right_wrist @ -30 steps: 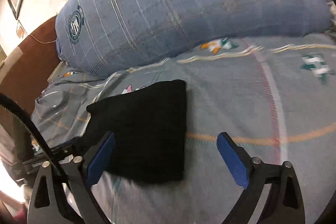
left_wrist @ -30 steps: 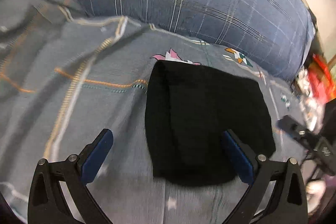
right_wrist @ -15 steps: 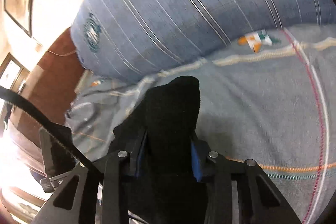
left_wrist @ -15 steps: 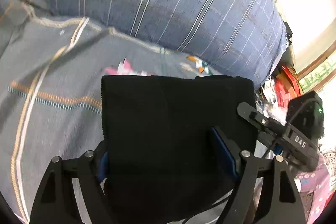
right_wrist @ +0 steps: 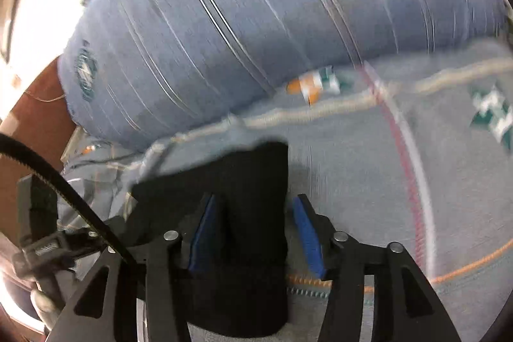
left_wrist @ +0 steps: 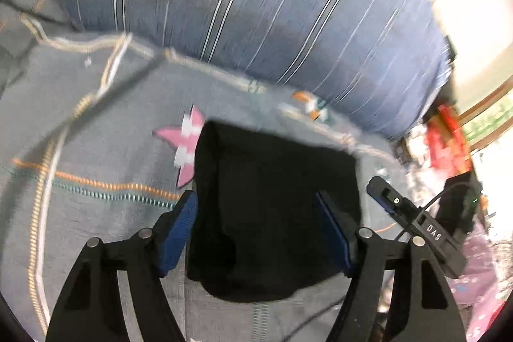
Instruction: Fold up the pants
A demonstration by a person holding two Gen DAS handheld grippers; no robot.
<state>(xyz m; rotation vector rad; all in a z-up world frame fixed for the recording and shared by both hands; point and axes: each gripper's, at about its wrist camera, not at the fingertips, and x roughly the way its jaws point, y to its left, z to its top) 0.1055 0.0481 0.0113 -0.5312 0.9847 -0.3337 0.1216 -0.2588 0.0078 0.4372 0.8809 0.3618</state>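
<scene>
The black pants (left_wrist: 275, 207) lie folded into a compact rectangle on the grey patterned bedsheet (left_wrist: 96, 149). My left gripper (left_wrist: 256, 213) is open, its blue pads (left_wrist: 179, 229) standing either side of the folded bundle's near part. In the right wrist view the pants (right_wrist: 253, 181) lie between my right gripper's (right_wrist: 253, 220) blue pads (right_wrist: 304, 233), which stand apart with gaps to the cloth. The right gripper's body (left_wrist: 416, 229) shows at the right of the left wrist view.
A big blue striped pillow (left_wrist: 256, 5) lies across the back of the bed (right_wrist: 256, 21). Red and pink clutter (left_wrist: 449, 149) sits beyond the bed's right edge. A brown headboard (right_wrist: 35, 124) shows at the left in the right wrist view.
Both grippers had closed in on the pants half a second ago. Now both have opened and drawn back a little, and the folded pants lie flat on the sheet.
</scene>
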